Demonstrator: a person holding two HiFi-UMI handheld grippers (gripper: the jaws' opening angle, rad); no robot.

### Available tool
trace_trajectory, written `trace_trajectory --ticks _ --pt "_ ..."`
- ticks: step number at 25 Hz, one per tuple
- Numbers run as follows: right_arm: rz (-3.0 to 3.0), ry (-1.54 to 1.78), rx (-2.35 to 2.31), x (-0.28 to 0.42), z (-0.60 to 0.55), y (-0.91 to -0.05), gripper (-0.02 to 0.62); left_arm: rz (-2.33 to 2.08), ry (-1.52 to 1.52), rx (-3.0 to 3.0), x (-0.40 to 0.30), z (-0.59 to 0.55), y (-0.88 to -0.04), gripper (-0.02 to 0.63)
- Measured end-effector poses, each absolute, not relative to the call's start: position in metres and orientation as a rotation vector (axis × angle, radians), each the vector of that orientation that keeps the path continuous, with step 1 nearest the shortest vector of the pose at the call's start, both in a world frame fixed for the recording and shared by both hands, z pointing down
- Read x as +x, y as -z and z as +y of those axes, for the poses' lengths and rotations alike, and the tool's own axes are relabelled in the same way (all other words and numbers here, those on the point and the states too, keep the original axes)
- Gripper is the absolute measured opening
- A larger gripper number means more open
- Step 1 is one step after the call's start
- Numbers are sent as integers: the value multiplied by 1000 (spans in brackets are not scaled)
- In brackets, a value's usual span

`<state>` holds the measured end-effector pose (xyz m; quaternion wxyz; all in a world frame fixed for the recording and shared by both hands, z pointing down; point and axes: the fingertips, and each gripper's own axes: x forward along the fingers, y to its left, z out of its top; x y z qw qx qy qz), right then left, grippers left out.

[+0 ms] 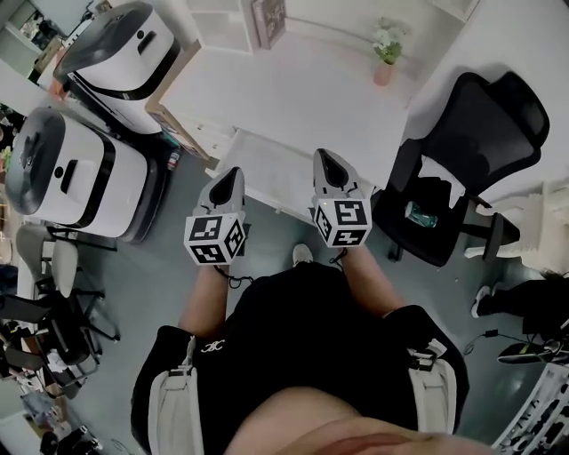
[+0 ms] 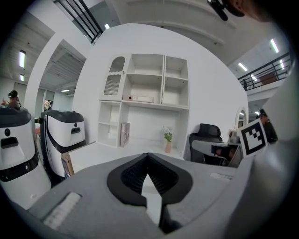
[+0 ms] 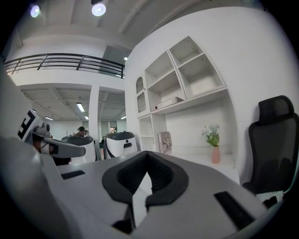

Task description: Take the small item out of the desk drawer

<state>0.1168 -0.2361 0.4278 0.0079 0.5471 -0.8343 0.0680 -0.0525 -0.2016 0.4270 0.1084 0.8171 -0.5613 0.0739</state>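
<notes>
A white desk [image 1: 293, 98] stands ahead of me against a white wall, and I cannot make out its drawer. The small item is not visible in any view. My left gripper [image 1: 229, 180] is held in the air short of the desk's near edge, its jaws shut with nothing between them. My right gripper [image 1: 326, 162] hangs beside it, a little further forward, also shut and empty. In the left gripper view the left gripper [image 2: 148, 156] points at the desk and the shelves above it. The right gripper [image 3: 147, 155] points the same way in its own view.
A black office chair [image 1: 471, 151] stands right of the desk. Two large white machines [image 1: 76, 173] [image 1: 124, 53] stand at the left. A plant in a pink vase [image 1: 385, 53] and a framed picture [image 1: 268, 19] sit at the desk's back. White wall shelves [image 2: 149, 93] rise above.
</notes>
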Motion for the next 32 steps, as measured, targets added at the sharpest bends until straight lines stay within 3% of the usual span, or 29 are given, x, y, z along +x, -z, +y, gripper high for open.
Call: trace_trajectory --ticks 14,26,32 --pt "-2542 -245 1725 94 -319 -435 -3 -1510 -227 2500 -60 -294 -427 14" --pt "-2339 -483 1868 72 -352 -476 0 -1273 -251 2627 -79 -361 -431 14" --pt "-2269 -606 1809 54 -360 -508 119 -1167 -275 2642 -81 -380 -447 14"
